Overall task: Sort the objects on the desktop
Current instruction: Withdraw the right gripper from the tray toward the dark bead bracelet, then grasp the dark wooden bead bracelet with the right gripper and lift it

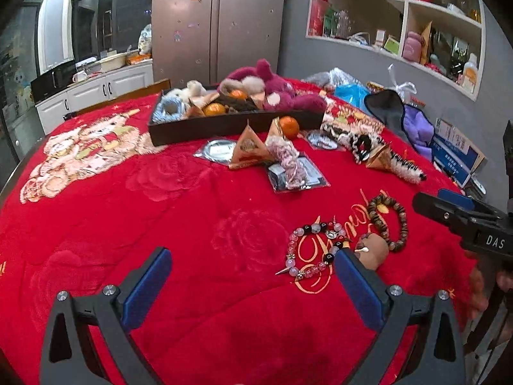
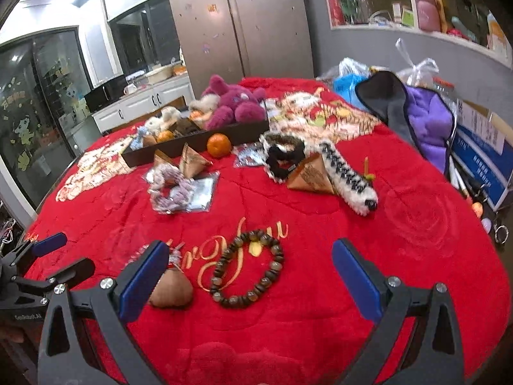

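My left gripper point(image 1: 253, 256) hovers open over the red blanket point(image 1: 160, 224), nothing between its fingers. Just ahead of its right finger lie a clear-and-black bead bracelet point(image 1: 315, 247), a small brown figurine point(image 1: 372, 252) and a brown wooden bead bracelet point(image 1: 389, 221). My right gripper point(image 2: 250, 245) is open too, low over the wooden bracelet point(image 2: 248, 269), with the figurine point(image 2: 171, 292) by its left finger. Farther back stands a dark tray point(image 1: 224, 125) holding plush toys and oranges. One loose orange point(image 1: 289, 127) and pyramid packets point(image 1: 248, 146) lie in front of it.
A pink scrunchie on a packet point(image 1: 287, 160) and a black-and-white fuzzy strip point(image 2: 349, 176) lie mid-table. Bags and a purple cloth point(image 2: 426, 118) crowd the right edge. A fridge point(image 1: 218, 22) and shelves point(image 1: 400, 16) stand behind. Bare blanket stretches at left.
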Motion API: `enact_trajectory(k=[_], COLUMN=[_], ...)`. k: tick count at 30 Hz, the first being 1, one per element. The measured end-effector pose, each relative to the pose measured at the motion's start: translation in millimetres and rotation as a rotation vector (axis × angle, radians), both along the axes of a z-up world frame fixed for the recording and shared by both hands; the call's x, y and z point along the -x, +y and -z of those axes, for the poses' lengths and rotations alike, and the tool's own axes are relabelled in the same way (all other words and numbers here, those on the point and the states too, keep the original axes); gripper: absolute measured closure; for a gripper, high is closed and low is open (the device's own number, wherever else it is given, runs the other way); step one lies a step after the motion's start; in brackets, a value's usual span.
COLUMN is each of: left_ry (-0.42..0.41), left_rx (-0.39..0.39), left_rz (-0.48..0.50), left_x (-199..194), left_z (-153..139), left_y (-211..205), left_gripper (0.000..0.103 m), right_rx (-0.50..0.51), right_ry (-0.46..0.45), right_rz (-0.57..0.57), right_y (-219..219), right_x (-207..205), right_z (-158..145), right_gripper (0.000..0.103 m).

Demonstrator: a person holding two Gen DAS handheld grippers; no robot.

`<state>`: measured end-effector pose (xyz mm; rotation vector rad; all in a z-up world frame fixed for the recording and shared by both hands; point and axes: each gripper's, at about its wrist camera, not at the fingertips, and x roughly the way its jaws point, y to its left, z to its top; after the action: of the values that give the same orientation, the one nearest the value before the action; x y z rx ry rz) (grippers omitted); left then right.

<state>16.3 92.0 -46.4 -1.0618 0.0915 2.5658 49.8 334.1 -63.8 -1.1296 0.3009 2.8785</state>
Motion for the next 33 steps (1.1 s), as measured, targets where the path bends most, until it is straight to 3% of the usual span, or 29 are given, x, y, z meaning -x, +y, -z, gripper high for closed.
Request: enact_trajectory(k=[16,21,31,33], left_ry=[-0.133,-0.132,-0.136,-0.136], left_rx=[0.034,0.115,0.111,0.107], left_rz=[-0.014,-0.018,-0.017,-0.017], left_x=[39,38,39,39], left_z=[34,38,38,38], left_y=[11,21,20,19], left_gripper=[0.0,0.0,0.0,0.0], right_rx=[0.059,0.027,-0.129,-0.119], right_ry=[-0.13,-0.152,-0.216,-0.214], right_rz=[-0.036,-0.031,-0.021,-0.02], right_y=[8,2,-18,-17], right_x=[37,42,50,49], right_z=[42,45,52,52], right_gripper=[0.0,0.0,0.0,0.0])
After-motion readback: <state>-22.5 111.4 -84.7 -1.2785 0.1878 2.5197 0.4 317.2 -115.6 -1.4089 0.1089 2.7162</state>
